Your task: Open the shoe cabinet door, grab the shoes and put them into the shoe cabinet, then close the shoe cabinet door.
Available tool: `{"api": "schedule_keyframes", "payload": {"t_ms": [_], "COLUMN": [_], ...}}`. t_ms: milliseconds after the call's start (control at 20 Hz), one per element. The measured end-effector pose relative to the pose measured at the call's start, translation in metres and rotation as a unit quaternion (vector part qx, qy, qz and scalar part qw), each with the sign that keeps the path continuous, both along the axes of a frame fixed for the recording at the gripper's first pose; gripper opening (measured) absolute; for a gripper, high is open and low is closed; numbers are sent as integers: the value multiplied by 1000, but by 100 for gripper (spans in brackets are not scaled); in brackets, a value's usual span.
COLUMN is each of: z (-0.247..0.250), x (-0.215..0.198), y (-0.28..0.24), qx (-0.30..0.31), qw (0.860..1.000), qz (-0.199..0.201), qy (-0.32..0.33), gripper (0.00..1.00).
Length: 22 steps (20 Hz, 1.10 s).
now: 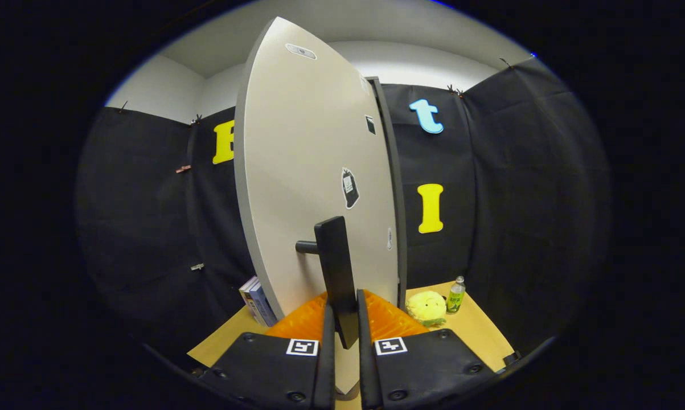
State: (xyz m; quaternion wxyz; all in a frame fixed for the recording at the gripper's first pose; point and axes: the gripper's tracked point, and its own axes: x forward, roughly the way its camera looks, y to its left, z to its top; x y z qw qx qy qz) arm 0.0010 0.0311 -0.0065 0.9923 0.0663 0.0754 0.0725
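Pinching gripper (345,319) on flat bar handle (336,273), smooth door (302,171).

Cabinet door (308,188) blocking gripper (345,319) ahead

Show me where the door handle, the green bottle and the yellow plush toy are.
door handle (337,267): gripper view, its dark bar above the tongs (345,324).
green bottle (455,297): gripper view, its body.
yellow plush toy (426,306): gripper view, its middle.

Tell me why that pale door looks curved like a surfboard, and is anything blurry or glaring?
Gripper view: the fisheye lens bows the door, so its straight edges look curved; light is even, with a soft sheen and no harsh glare on it; the handle, pinched by the tool, is sharp, and so is the far bottle.
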Motion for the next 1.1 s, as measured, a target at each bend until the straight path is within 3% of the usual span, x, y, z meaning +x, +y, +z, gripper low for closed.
{"api": "schedule_keyframes", "payload": {"t_ms": [300,800,950,1100], "z": [0,3,2,2], "x": [-1,-4,-12,-17], "y": [-40,-92,-88,-93], "qx": [-37,5,19,11], "qw": [999,1000,1000,1000], "qz": [-20,-24,-6,-13], "qy": [4,2,0,-3], "gripper": [19,16,16,18]}}
